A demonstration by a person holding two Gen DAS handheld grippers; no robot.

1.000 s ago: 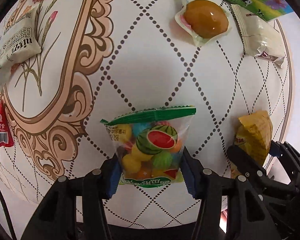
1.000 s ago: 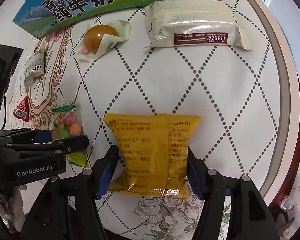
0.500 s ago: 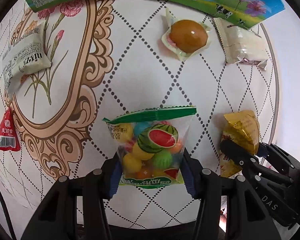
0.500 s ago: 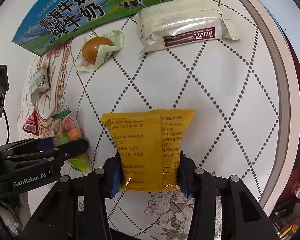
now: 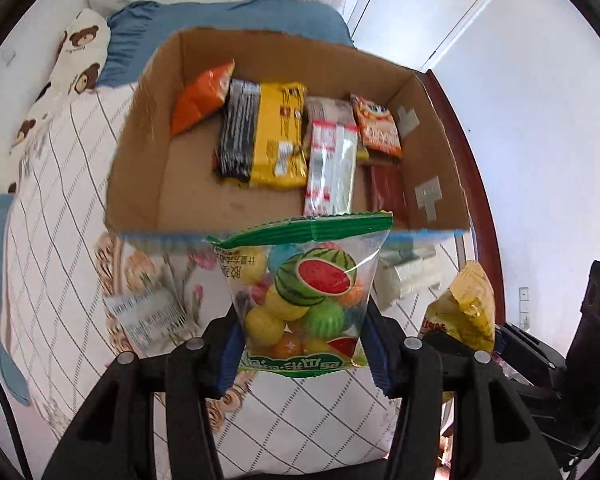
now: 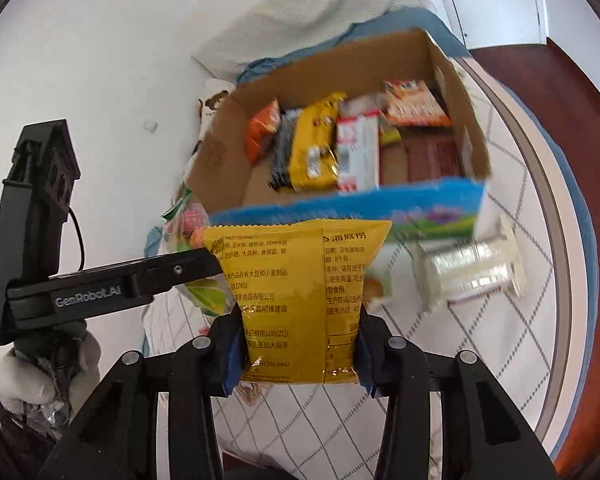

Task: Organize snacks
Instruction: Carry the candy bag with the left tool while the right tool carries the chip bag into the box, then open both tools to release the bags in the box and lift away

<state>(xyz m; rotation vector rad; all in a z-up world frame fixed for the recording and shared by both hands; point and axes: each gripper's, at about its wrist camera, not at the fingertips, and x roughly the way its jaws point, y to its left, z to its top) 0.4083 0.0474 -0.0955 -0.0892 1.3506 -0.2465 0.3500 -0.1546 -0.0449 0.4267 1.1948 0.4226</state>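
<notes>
Box [image 5: 140,152] wall ahead; both grippers hold packets.

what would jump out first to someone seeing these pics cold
Front and centre in the left wrist view, the left gripper pinches a clear candy bag with a watermelon print. The right gripper clamps a yellow snack packet. Beyond both sits an open cardboard box already holding several snacks.
</notes>
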